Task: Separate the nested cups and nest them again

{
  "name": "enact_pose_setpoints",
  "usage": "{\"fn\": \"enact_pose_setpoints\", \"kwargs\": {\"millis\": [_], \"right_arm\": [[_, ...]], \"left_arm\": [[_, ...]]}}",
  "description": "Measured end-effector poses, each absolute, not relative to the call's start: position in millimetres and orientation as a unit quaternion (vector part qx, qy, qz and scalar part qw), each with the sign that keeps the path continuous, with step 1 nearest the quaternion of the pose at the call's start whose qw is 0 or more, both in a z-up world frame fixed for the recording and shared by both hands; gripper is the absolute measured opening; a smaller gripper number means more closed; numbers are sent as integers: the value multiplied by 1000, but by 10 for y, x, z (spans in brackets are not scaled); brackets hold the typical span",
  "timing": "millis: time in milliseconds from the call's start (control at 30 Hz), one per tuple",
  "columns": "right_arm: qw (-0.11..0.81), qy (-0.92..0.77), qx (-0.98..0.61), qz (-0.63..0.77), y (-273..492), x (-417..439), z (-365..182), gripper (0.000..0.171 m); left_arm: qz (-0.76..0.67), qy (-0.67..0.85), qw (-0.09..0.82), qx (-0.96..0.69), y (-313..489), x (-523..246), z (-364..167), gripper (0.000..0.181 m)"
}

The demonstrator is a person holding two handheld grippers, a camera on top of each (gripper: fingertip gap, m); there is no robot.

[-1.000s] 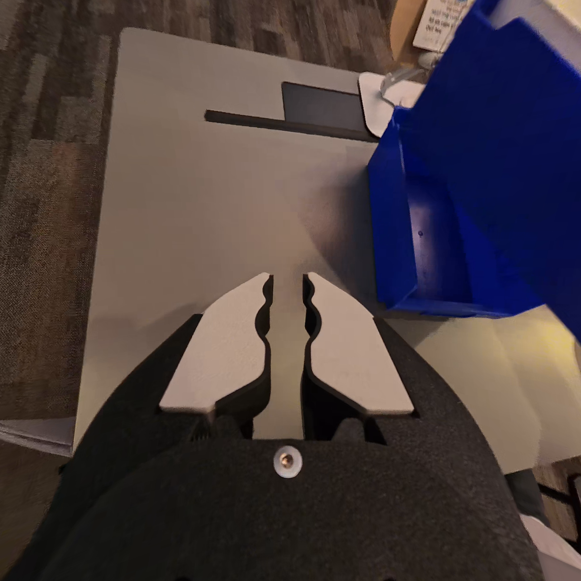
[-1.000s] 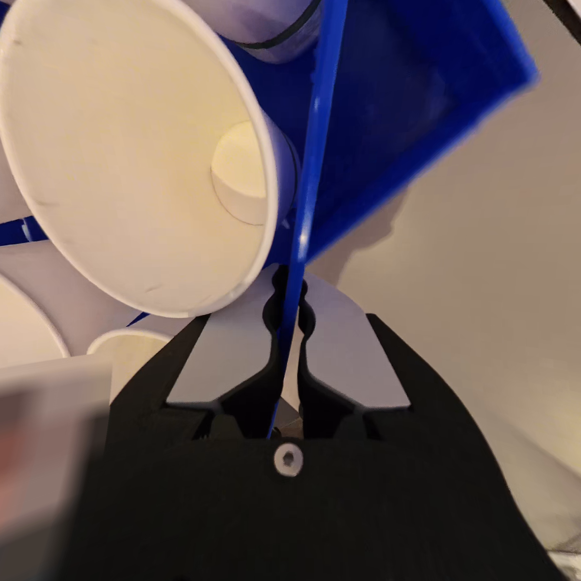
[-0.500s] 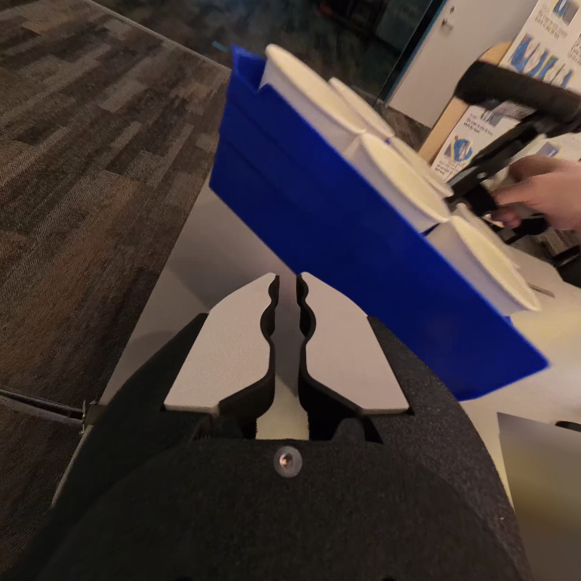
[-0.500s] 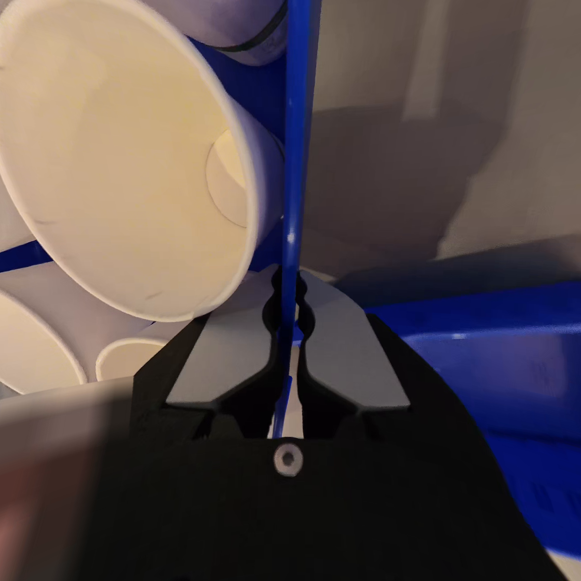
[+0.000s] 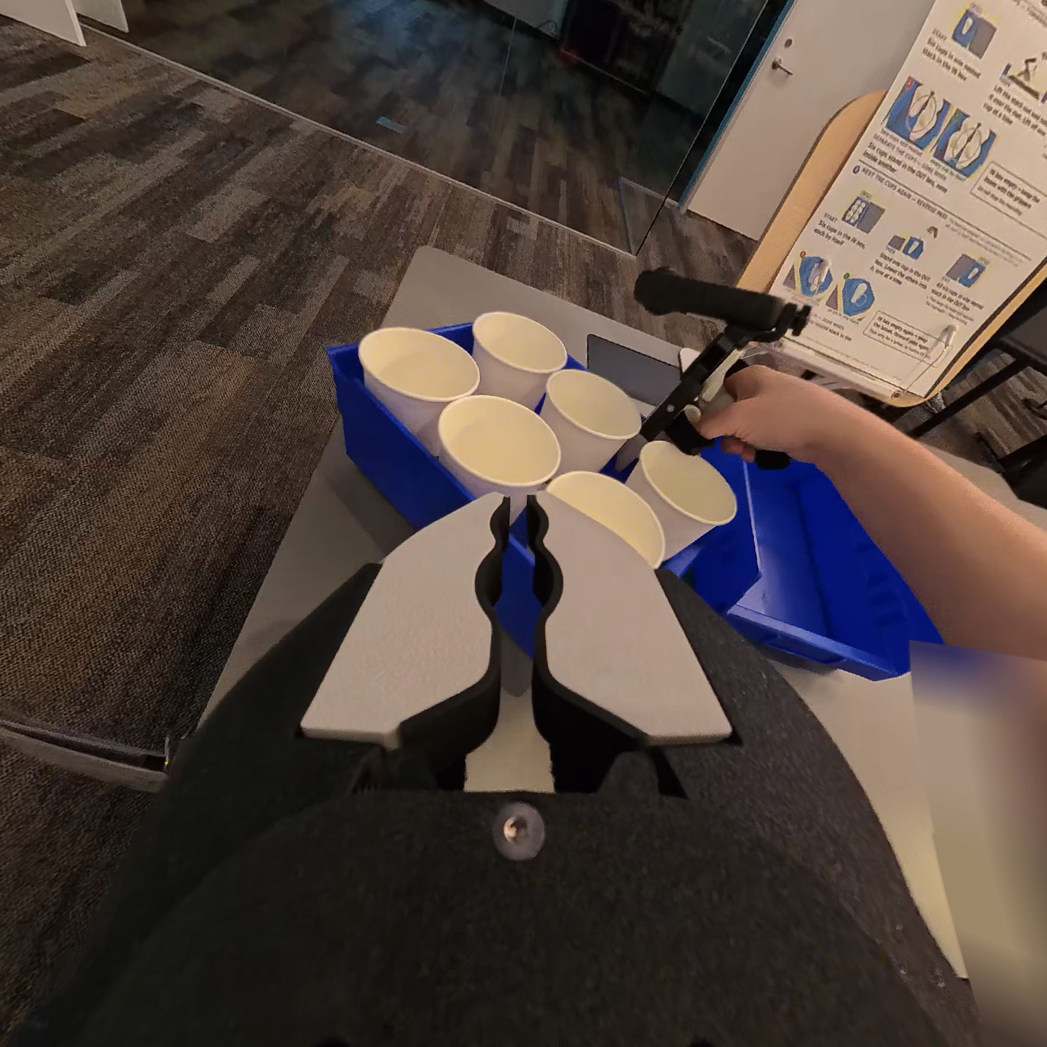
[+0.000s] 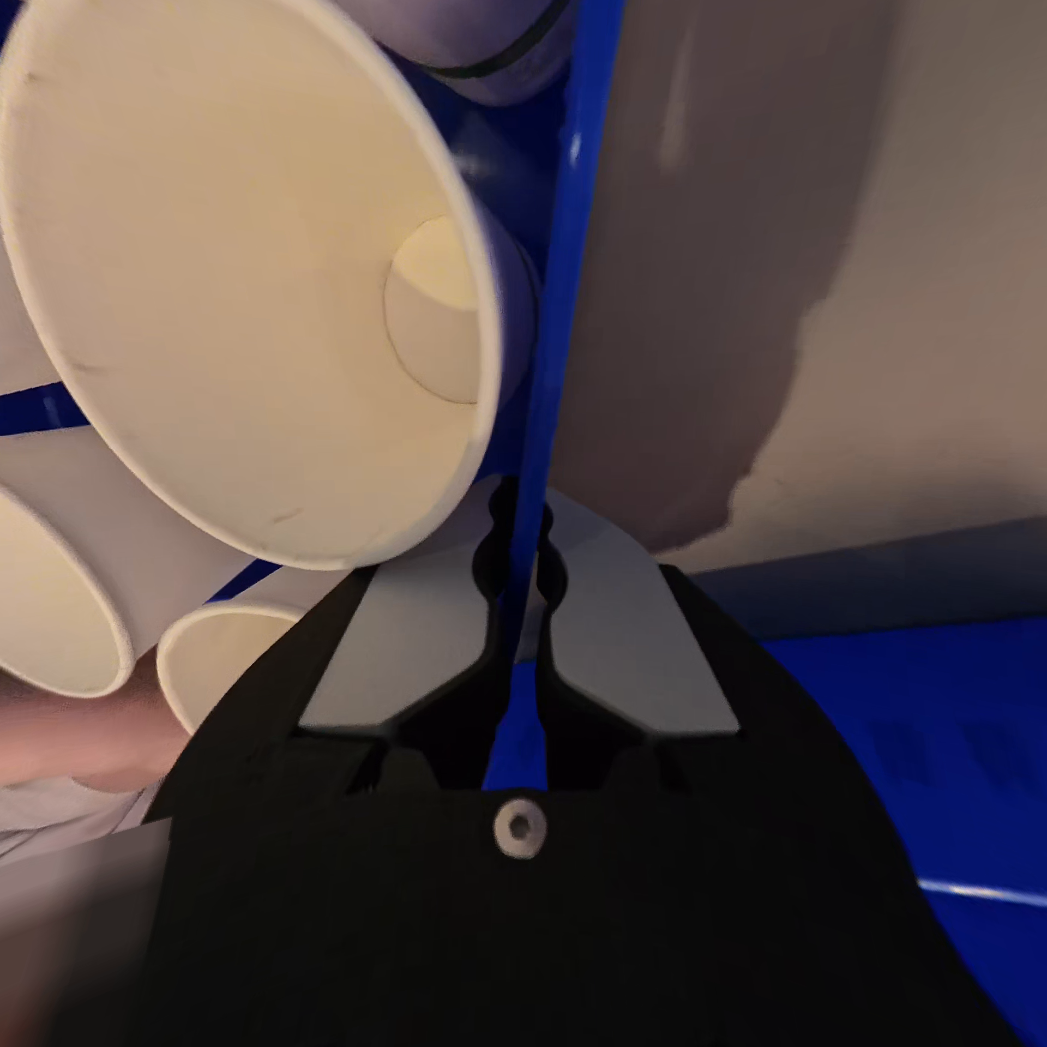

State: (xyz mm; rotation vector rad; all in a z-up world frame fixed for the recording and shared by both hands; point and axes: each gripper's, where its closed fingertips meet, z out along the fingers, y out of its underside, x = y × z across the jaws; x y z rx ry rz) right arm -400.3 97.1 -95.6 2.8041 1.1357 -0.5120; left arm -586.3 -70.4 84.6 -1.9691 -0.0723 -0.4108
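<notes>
Grey table (image 5: 317, 561) below: right gripper (image 6: 518, 510) clamps the blue bin's wall (image 6: 558, 283), six cups (image 5: 498, 447) tilting inside. Left gripper (image 5: 514, 504) hovers empty, jaws barely parted. Tip further, and cups could spill.

Six white paper cups (image 5: 498, 447) stand separated, mouths open, two rows of three in the blue bin (image 5: 396, 459) on the grey table. They lean a little. Up close, the nearest cup (image 6: 243, 272) shows a clean cream inside, tilted right against the bin's thin wall (image 6: 549, 317).
</notes>
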Motion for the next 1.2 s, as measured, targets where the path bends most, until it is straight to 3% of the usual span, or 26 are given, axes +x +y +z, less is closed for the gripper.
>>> {"fn": "enact_pose_setpoints", "kwargs": {"millis": [333,433,500,600,733,933,1033,1200], "right_arm": [[-54,359,922,-132,1153,-3875,-1019,7],[-100,368,920,-92,1271,-3776,-906,27],[-134,391,908,-72,1309,-3727,-750,33],[-234,409,880,-58,1384,-3624,-320,27],[-365,350,862,27,1435,-2790,369,29],[-293,141,945,20,956,-1002,51,64],[-225,98,969,-41,694,-799,-392,68],[-131,124,984,-9,461,-786,-936,69]], "left_arm": [[-168,-18,528,-832,-660,-5779,853,6],[-166,-17,526,-834,-662,-5774,850,7],[-166,-17,529,-832,-670,-5771,863,7],[-167,-13,531,-830,-676,-5755,882,7],[-173,-2,529,-831,-678,-5716,873,7],[-182,-1,536,-824,-658,-5686,916,7],[-176,9,533,-827,-638,-5618,928,8],[-160,19,524,-836,-630,-5550,922,8]]}}
